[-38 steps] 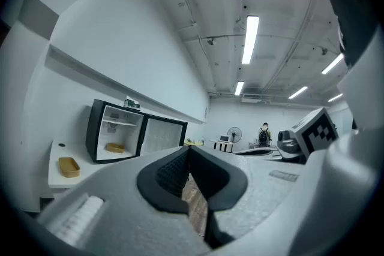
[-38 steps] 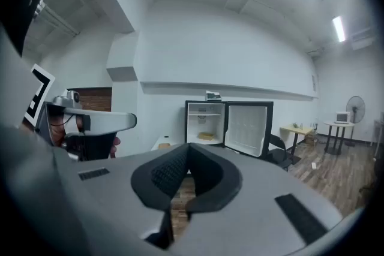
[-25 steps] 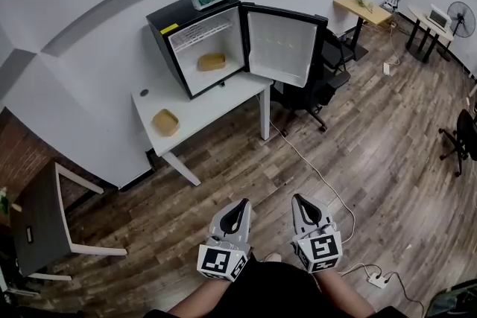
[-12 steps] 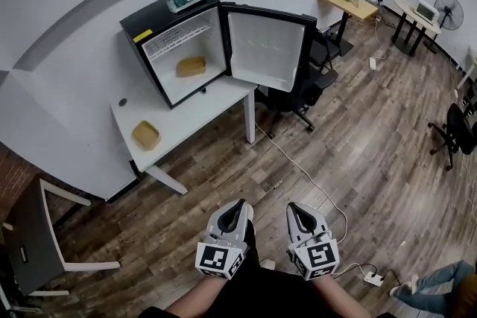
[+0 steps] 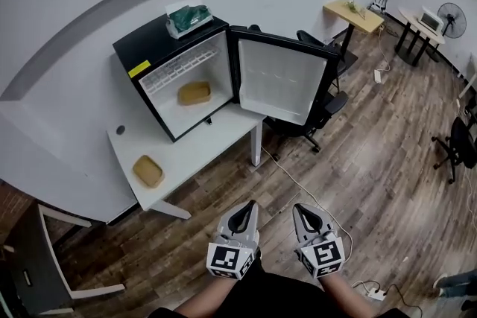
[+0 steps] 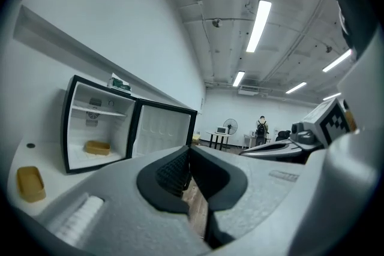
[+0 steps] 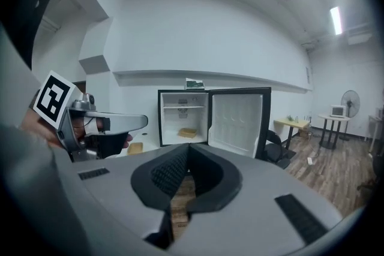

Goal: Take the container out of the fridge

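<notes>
We show the black mini fridge [image 5: 160, 59], its door [image 5: 279, 82] swung wide, standing on a white table [image 5: 205, 149] well ahead of both grippers. The left gripper [image 5: 245, 207] and right gripper [image 5: 302, 209] are held side by side over the wood floor [image 5: 365, 160], pointing toward the fridge, each with jaws clenched together on nothing. The tan container [image 5: 194, 93] lies on the fridge's floor, well beyond the fingertips [image 5: 253, 218], ahead and slightly left. We note a second tan container [image 5: 148, 170] on the table, left of the fridge.
</notes>
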A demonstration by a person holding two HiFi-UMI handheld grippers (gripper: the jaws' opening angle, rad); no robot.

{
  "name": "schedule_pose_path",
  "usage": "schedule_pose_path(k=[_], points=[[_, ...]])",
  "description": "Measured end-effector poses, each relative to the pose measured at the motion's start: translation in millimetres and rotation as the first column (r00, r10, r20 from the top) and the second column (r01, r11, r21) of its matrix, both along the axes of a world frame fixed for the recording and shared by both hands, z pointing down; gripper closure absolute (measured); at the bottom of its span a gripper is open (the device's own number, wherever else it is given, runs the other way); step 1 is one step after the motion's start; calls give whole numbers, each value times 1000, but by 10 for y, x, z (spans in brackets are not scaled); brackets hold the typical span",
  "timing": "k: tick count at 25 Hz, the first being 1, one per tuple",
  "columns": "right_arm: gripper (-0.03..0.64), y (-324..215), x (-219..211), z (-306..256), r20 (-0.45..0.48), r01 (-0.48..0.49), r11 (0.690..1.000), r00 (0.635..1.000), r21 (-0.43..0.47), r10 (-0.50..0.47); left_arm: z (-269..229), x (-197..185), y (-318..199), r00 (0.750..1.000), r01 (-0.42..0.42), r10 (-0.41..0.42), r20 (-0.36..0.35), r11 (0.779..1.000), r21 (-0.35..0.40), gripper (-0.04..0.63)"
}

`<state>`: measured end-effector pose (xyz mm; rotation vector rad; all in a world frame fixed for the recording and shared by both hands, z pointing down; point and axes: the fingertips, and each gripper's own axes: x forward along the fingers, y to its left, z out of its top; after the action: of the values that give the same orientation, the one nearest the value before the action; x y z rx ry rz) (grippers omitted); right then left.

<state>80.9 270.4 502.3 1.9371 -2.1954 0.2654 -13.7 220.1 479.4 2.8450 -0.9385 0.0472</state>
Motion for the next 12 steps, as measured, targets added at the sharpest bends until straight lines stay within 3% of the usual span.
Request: schedule_pose_path(k=[5, 12], points=[[618, -728, -10, -311, 40, -9, 1000, 999, 30, 8, -160, 148, -731, 998, -67, 67, 12, 998, 10, 578], [617, -1498, 19, -365, 29, -12, 1000, 1000, 27, 12, -133, 41, -1436, 999, -54, 54, -9, 999, -7, 578]])
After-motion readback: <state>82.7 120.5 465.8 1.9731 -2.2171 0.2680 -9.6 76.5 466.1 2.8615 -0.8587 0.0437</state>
